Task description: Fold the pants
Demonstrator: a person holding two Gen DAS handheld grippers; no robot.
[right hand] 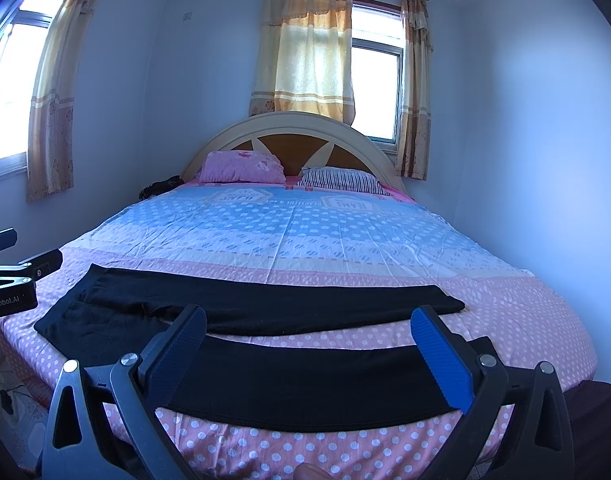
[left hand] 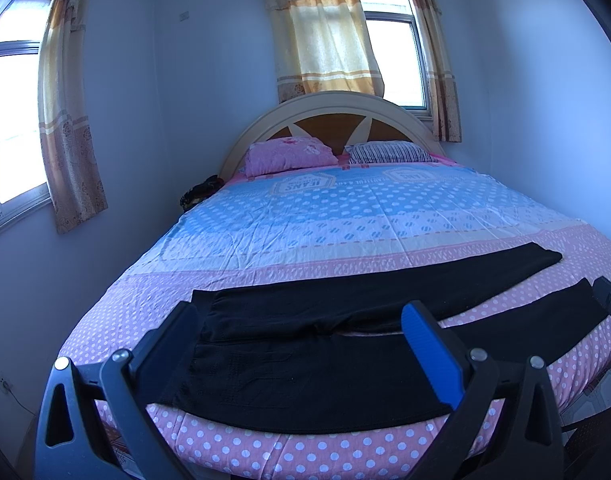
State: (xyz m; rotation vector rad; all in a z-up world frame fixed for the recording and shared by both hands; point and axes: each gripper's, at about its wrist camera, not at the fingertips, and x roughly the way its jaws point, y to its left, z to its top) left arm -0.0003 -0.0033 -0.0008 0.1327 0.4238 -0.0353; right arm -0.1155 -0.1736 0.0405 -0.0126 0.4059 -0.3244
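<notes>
Plainly, the pants (left hand: 345,320) lay flat along the foot edge of the bed (left hand: 345,216), crosswise to its length, with the waist toward the bed's left corner and the two legs running toward the right side. They were black, and the legs were spread into a narrow V: the far leg (right hand: 305,308) angled up toward the middle of the bed, the near leg (right hand: 305,384) ran close beside the foot edge, and a strip of pink dotted sheet showed between them. The waist part looked smooth, with a fold line across it in the left wrist view.

Beyond the pants the bed was open as far as the two pillows (left hand: 289,156) at the headboard (left hand: 325,120). Walls stood close to the bed's left and right sides, with curtained windows (right hand: 377,92) behind the headboard and on the left wall.

The left gripper (left hand: 297,340) hovered over the waist end with its jaws wide apart, holding nothing. The right gripper (right hand: 305,348) hung over the near leg, its jaws likewise spread and empty. In the right wrist view the left gripper's body showed at the left margin, just off the bed's left corner.
</notes>
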